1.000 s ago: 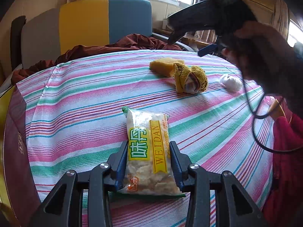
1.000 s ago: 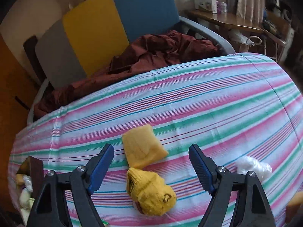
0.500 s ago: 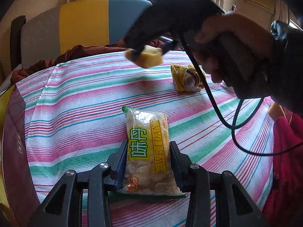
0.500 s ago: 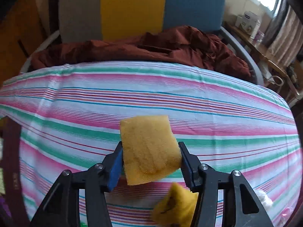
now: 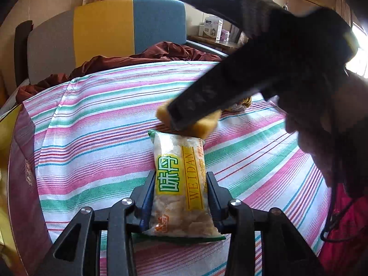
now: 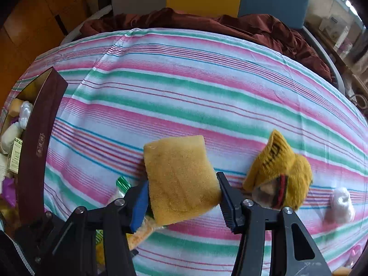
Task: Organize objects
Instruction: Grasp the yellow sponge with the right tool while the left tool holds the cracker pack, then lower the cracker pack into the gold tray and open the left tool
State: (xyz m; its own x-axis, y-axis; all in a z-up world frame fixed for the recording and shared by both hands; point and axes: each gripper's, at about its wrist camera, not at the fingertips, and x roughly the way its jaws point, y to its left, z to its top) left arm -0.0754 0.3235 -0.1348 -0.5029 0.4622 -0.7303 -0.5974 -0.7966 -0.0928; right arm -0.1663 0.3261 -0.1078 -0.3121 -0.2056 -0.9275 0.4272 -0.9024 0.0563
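Here the right gripper (image 6: pixel 182 194) is pinching the yellow sponge (image 6: pixel 180 177) between its two pads, and the sponge is hanging in the air above the striped tablecloth (image 6: pixel 184 92), not resting on it. The relation that matters is where the dark red box (image 6: pixel 38 142) is lying: in the right wrist view it is standing at the left edge of the table, well apart from the sponge, and its long wall is running from near to far. Some small items are already lying inside it. So the coming move, as a judgement, is a carry across to the left and then a release over the open box.

The left gripper (image 5: pixel 180 197) is pinching the snack packet (image 5: pixel 180 184) by its sides; the packet is lying flat on the cloth with its long axis pointing away from that gripper. In the left wrist view the sponge is hanging just over the far end of this packet. The left gripper seems nearer to the box.

The right gripper is pointing steeply downward, with the person's hand (image 5: pixel 322 138) around its handle. The yellow knitted sock (image 6: pixel 279 172) and a white wad (image 6: pixel 341 205) are lying on the cloth to its right.
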